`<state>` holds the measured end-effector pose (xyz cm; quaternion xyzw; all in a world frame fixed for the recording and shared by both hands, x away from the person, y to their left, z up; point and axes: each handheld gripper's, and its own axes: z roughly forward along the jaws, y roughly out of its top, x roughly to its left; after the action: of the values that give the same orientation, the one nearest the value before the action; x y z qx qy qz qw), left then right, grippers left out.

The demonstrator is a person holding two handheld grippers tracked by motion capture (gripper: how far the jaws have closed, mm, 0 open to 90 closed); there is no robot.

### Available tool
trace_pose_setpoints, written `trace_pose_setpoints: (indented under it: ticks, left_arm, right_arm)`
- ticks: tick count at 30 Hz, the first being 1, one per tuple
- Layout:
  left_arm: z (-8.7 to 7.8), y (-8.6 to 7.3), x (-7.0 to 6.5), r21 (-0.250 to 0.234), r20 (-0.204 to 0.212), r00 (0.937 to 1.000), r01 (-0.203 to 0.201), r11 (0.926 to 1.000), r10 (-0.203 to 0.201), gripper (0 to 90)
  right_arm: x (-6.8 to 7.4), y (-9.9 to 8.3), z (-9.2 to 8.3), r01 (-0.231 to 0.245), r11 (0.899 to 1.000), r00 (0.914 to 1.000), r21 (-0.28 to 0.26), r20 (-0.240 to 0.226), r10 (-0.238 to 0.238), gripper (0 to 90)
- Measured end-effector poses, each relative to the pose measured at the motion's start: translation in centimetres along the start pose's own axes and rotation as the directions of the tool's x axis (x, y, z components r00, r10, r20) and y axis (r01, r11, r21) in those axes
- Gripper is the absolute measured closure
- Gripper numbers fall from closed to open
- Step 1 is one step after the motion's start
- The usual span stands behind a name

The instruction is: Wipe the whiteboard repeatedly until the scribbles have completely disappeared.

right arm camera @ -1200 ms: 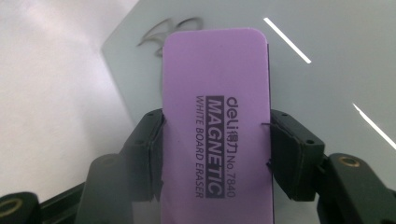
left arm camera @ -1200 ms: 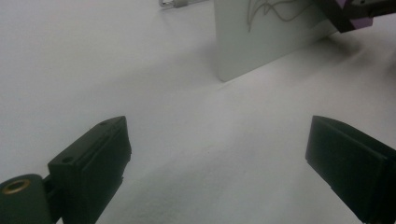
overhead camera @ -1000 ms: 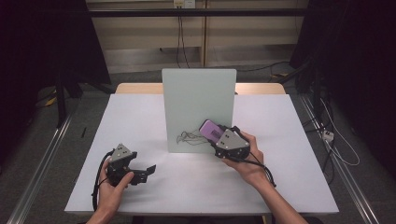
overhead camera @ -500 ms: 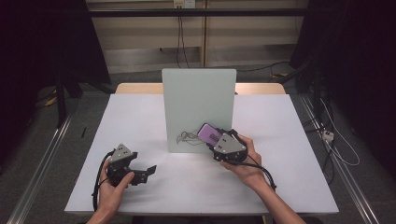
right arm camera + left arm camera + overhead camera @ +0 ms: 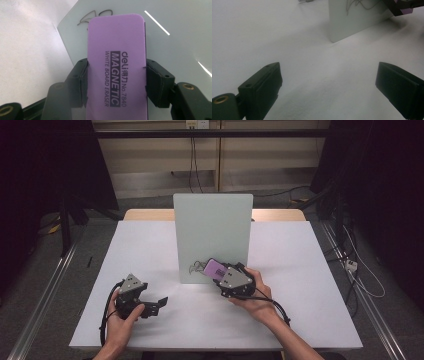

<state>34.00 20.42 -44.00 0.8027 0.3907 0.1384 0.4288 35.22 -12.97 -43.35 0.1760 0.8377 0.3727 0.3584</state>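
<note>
Jaws of the right gripper clamped on both long edges of the purple eraser, pressed against the lower part of the upright whiteboard beside black scribbles. Jaws of the left gripper spread wide, nothing between, low over the white table.

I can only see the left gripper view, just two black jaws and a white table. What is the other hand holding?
Observer: The right gripper is shut on a purple whiteboard eraser.
Operator: Does it say anything on it?
Observer: Yes, the right gripper view shows "deli MAGNETIC WHITE BOARD ERASER" printed on it.
Operator: Where is it going?
Observer: In the high view it sits at the lower part of an upright whiteboard, right beside a dark scribble.
</note>
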Motion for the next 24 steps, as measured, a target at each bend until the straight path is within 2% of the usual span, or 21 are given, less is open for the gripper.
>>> trace_pose_setpoints:
  ticks: [6,10,24]
  left_arm:
    - [0.0,0.0,0.0,0.000,0.000,1.0000,-0.001,1.0000,0.001,6.7]
    - [0.0,0.0,0.0,0.000,0.001,1.0000,-0.001,1.0000,0.001,6.7]
    - [-0.2,0.0,0.0,-0.004,0.001,1.0000,-0.002,1.0000,0.002,6.7]
  right_arm:
    - [0.3,0.7,0.7,0.025,1.000,0.9991,0.013,-0.035,-0.025,42.1]
    - [0.4,1.1,1.2,0.001,1.000,0.9983,0.016,-0.059,0.000,42.2]
    - [2.0,3.1,3.5,-0.014,1.000,0.9927,0.002,-0.120,0.014,42.1]
